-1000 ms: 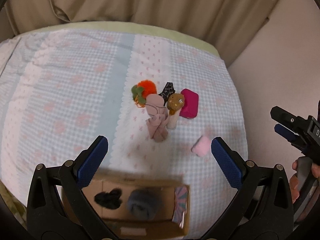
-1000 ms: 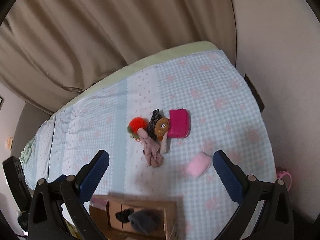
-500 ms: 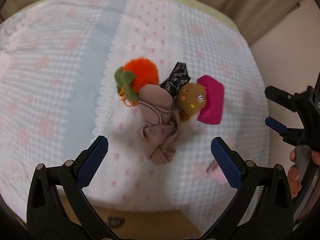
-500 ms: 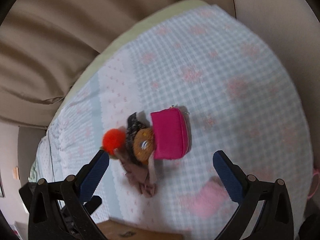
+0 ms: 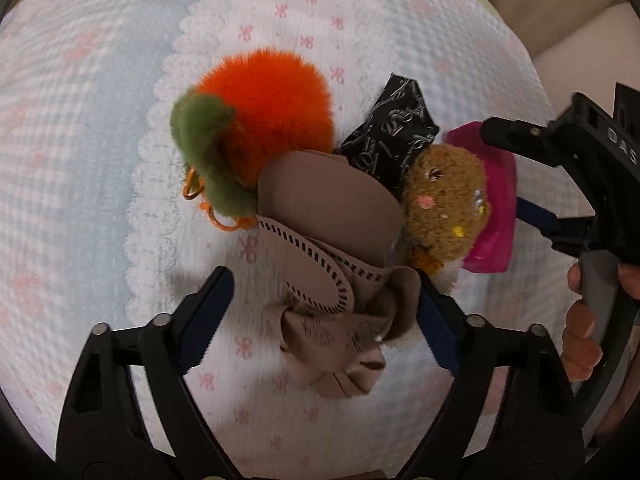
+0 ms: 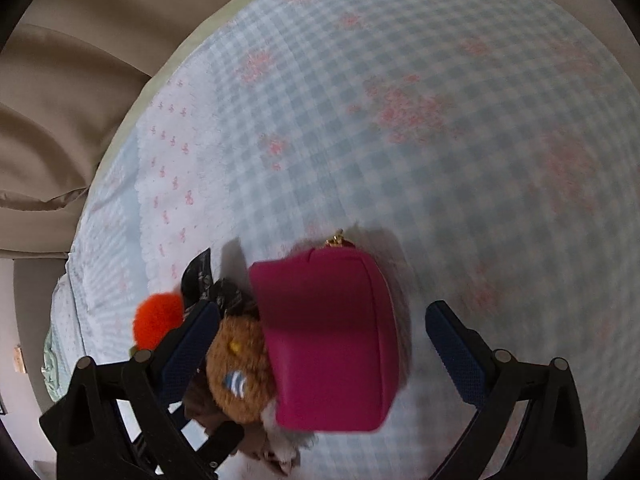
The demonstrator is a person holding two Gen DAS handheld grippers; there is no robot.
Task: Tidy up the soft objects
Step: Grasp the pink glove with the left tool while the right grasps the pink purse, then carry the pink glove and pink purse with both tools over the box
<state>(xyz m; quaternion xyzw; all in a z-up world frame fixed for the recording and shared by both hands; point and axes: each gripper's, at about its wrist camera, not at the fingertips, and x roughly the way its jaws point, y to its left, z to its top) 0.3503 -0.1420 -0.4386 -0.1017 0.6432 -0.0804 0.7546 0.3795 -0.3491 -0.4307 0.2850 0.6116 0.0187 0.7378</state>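
A pile of soft things lies on the bed [image 5: 80,160]. A crumpled beige cloth [image 5: 332,272] sits in front, with an orange pom-pom with green leaves [image 5: 264,100], a black patterned cloth [image 5: 392,136], a brown plush toy [image 5: 444,204] and a magenta pouch [image 5: 492,216] behind. My left gripper [image 5: 320,316] is open and straddles the beige cloth. My right gripper [image 6: 320,344] is open, with the magenta pouch [image 6: 332,344] and the brown plush toy [image 6: 240,376] between its fingers. It also shows in the left wrist view [image 5: 532,176].
The bedspread [image 6: 400,120] is checked blue and white with pink flowers. Beige curtains [image 6: 60,100] hang behind the bed. A wall stands at the far right of the left wrist view [image 5: 580,52].
Both grippers have come down close to the pile. The cardboard box and the pink item have dropped out of view. Both pairs of fingers have narrowed a little but stay open.
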